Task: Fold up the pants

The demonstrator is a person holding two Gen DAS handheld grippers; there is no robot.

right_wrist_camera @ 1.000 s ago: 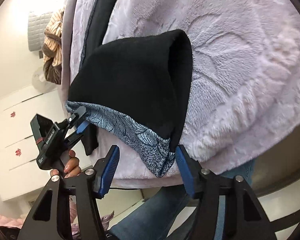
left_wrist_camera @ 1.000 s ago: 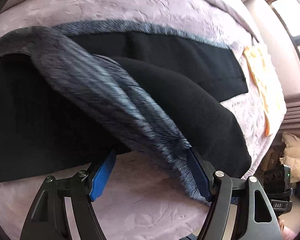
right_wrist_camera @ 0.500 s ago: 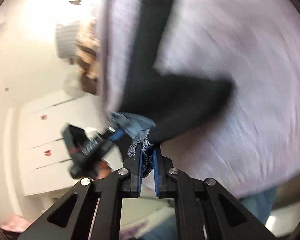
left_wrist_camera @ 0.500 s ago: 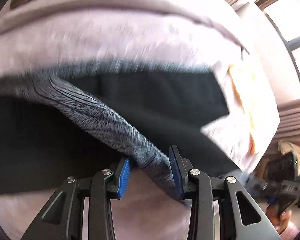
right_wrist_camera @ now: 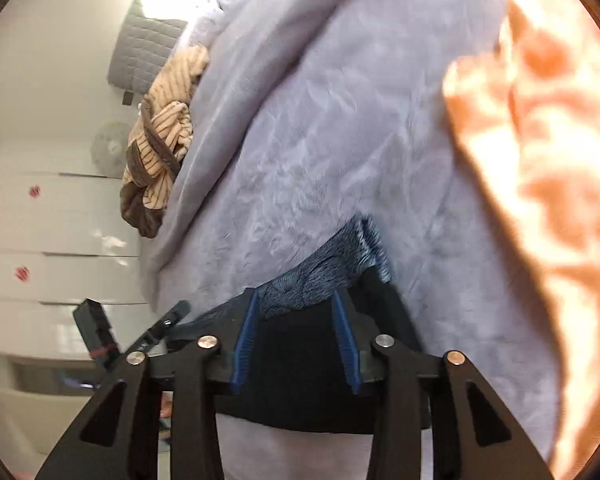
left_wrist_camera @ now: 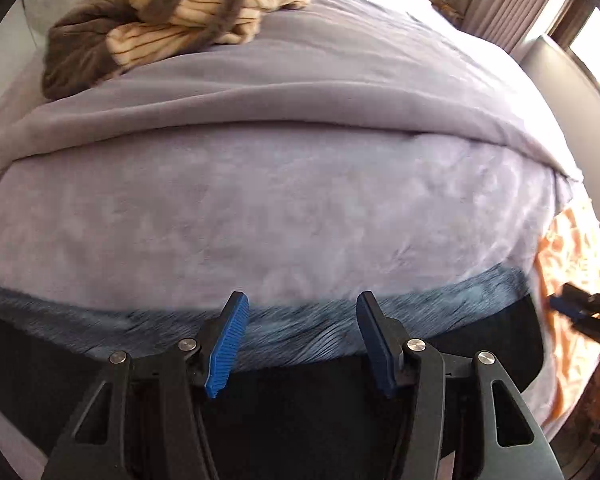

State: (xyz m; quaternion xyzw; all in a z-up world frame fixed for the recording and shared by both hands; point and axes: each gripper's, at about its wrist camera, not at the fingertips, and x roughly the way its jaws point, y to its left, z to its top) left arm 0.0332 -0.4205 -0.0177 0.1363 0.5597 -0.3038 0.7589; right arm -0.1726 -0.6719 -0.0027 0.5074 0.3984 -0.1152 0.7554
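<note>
The black pants (left_wrist_camera: 300,400) lie folded on the lilac bed cover, with their blue-grey patterned waistband (left_wrist_camera: 300,332) along the far edge. My left gripper (left_wrist_camera: 300,340) is open just above the waistband, its blue pads apart and holding nothing. In the right wrist view the same pants (right_wrist_camera: 296,364) and patterned band (right_wrist_camera: 328,276) lie under my right gripper (right_wrist_camera: 296,340), which is open with the cloth between its fingers but not pinched. The other gripper shows at the right edge of the left view (left_wrist_camera: 580,312).
The lilac plush bed cover (left_wrist_camera: 280,208) spreads beyond the pants. A brown and cream striped garment (left_wrist_camera: 172,12) lies bunched at the far side. An orange patterned cloth (right_wrist_camera: 540,160) lies to the right. White cabinets (right_wrist_camera: 52,240) stand past the bed edge.
Both grippers carried the waistband edge over and across the pants, then opened and let it go. The pants now lie folded flat, and both views have swung toward the far side of the bed.
</note>
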